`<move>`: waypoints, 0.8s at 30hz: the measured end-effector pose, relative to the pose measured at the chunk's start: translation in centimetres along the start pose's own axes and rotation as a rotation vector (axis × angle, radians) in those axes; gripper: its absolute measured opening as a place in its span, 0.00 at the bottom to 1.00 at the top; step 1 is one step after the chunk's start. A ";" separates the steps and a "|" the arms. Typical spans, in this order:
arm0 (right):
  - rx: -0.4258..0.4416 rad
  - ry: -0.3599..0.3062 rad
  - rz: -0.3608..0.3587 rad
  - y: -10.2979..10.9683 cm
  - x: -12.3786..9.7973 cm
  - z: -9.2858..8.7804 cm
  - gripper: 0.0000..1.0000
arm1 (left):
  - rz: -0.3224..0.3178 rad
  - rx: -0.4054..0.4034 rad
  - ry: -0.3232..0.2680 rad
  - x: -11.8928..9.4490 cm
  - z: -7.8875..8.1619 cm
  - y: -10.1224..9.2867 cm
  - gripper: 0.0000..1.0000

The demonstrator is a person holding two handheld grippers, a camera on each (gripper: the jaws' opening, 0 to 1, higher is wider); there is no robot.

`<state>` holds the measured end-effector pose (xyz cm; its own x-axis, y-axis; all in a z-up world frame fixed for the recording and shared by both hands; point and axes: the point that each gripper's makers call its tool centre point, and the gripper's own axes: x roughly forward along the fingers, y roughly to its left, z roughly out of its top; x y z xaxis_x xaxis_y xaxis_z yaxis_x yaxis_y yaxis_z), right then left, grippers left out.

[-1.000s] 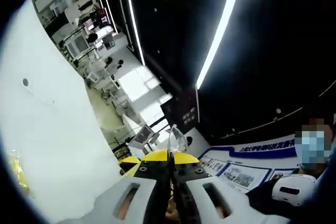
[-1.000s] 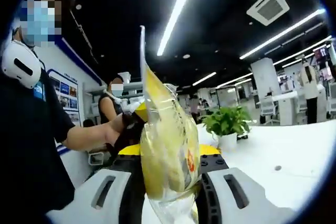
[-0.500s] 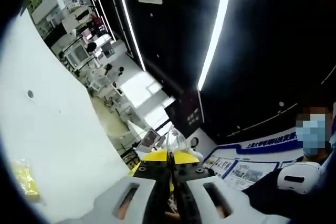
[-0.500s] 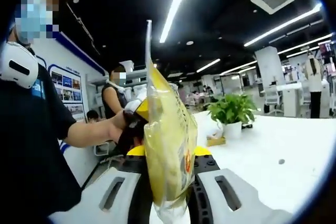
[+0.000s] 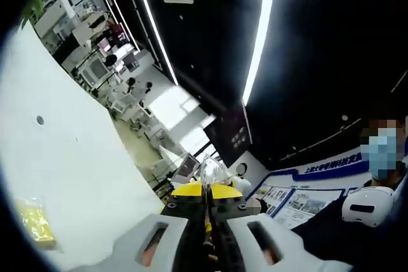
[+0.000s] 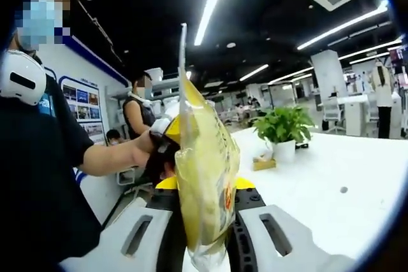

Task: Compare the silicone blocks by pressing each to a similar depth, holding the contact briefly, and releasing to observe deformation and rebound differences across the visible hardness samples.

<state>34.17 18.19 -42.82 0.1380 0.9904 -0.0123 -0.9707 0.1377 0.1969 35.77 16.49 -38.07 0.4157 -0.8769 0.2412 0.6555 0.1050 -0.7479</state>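
Right gripper jaws clamped on yellow bag; left gripper closed on clear plastic edge. Bag likely light, limp, slippery; best held at sealed rim.

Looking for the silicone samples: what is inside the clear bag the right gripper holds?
The clear bag, clamped upright in the right gripper, holds yellow contents pressed against the plastic, with a small red mark. Whether these are separate blocks cannot be told; the jaws cover the bag's lower part.
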 end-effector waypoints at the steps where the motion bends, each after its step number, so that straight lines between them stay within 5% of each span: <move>1: 0.002 -0.001 -0.001 0.0 0.0 0.0 0.13 | -0.001 0.000 0.000 0.0 0.0 0.0 0.00; 8: 0.053 -0.022 0.017 -0.1 -0.3 0.1 0.17 | 0.000 -0.069 -0.017 0.4 -0.1 0.0 0.00; 13: 0.010 -0.048 0.002 -0.2 -0.6 0.3 0.20 | -0.021 -0.107 -0.031 0.7 -0.1 -0.1 0.00; 24: -0.001 -0.092 -0.034 -0.4 -0.9 0.1 0.29 | -0.041 -0.079 -0.008 1.0 -0.7 -0.8 0.00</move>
<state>34.47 17.27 -42.79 0.1884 0.9795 0.0709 -0.9653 0.1714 0.1972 35.22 15.24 -37.69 0.3950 -0.8759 0.2770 0.6202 0.0318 -0.7838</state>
